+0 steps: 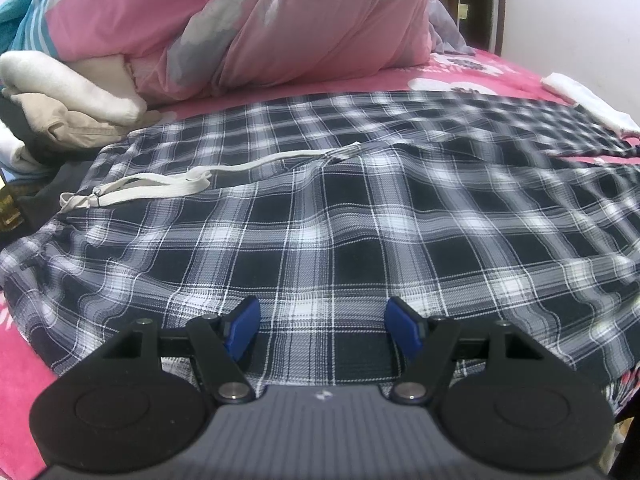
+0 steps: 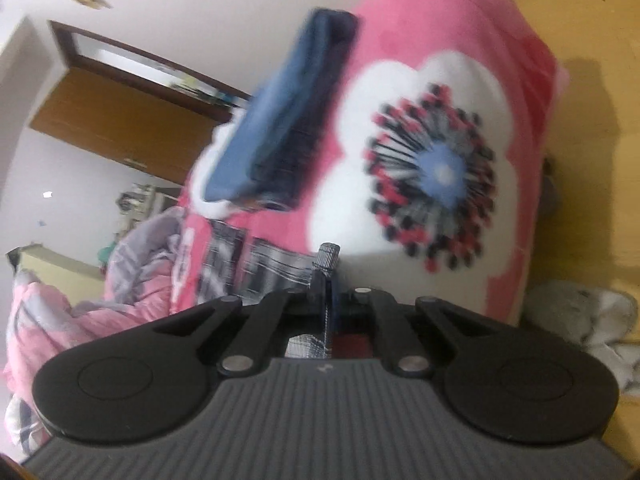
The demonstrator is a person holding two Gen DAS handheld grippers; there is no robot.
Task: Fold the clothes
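Lying spread across the bed, the plaid trousers covered most of the pink floral sheet, waistband and white drawstring toward the pile of clothes at the left of the left wrist view. The left gripper hovered over the near edge with its blue pads well apart and nothing between them. The right gripper was pinched fully together, and a sliver of plaid cloth seemed to be caught between its jaws, though that view was blurred and I could not be sure how much it held. A thin pinch like that could have slipped as the edge rose, dropping the fold. With one side unheld, the cloth could have dragged and bunched, and the loose drawstring might have been trapped inside the fold. The folded blue garment lay close enough to be swept aside.
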